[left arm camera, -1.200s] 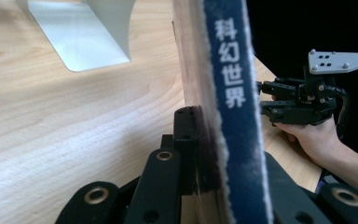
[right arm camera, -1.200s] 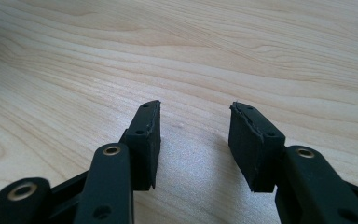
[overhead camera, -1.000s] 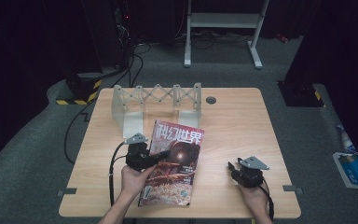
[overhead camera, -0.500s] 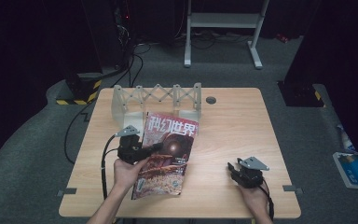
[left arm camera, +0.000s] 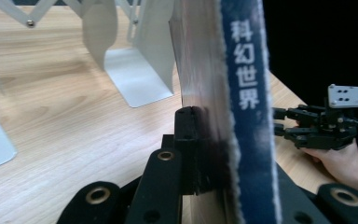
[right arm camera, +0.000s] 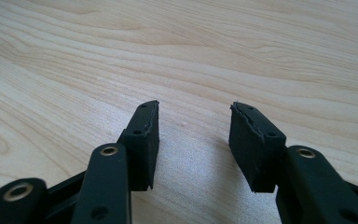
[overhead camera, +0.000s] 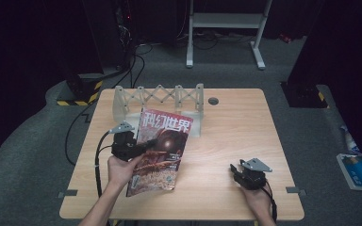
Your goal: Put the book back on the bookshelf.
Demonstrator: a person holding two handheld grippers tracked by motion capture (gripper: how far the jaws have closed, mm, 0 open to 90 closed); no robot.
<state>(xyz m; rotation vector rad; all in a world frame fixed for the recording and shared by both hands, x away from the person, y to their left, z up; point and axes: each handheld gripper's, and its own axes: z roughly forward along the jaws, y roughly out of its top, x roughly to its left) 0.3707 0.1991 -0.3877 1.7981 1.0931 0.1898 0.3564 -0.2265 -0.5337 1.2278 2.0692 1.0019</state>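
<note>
The person's left forearm comes in from the bottom edge of the high view and angles up toward the middle of the table (overhead camera: 245, 127), the hand wrapped around the left gripper (overhead camera: 143, 143), whose cable loops down beside the wrist. Its 2 jaws are clamped on the left edge of a magazine (overhead camera: 162, 150), which is lifted on that side and tilted, its lower part low over the wood near the table's front left. In the left gripper view the magazine (left arm camera: 214, 93) stands almost edge-on between the closed jaws, the blue spine with white characters facing the camera. Just behind it sits a white accordion-style rack (overhead camera: 160, 101). The right hand rests low at the front right, holding the right gripper (overhead camera: 238, 170) level over bare wood, jaws set wide apart with nothing between them, well apart from the magazine.
</note>
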